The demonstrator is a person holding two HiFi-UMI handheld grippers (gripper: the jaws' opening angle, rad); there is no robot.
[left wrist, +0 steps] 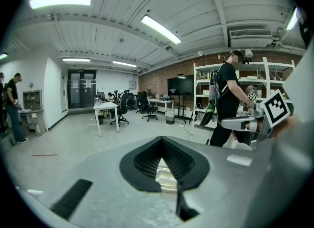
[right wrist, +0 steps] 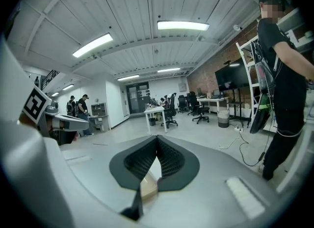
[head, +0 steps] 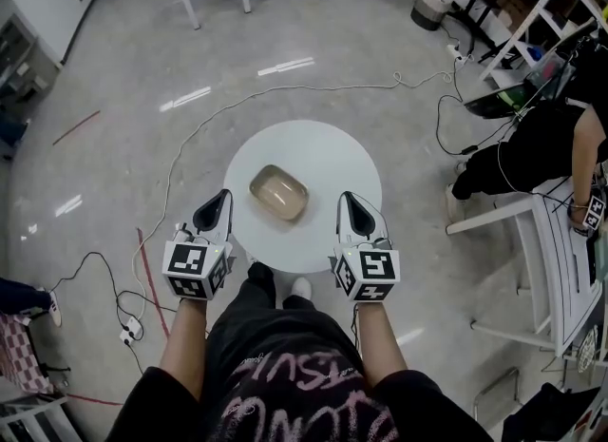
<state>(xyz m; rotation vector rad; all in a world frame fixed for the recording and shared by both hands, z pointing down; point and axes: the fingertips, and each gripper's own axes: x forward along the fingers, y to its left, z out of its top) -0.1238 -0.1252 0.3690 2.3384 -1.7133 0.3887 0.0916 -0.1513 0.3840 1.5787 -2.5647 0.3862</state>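
Bright, even indoor light fills all three pictures. In the head view, the glossy pale grey floor (head: 114,145) carries white glare streaks from overhead lamps. The round white worktop (head: 332,164) is lit flatly, with only faint, soft shadows. Straight lines bow toward the frame edges.

Both gripper views are circular fisheye pictures with black corners. In them, long white ceiling strip lights (left wrist: 60,0) glow overexposed and the ceiling curves strongly. The left tool (left wrist: 162,139) and the right tool (right wrist: 157,137) sit close to their lenses and look soft and slightly blurred, their dark ribbed insides in shadow. The distant room stays fairly sharp.
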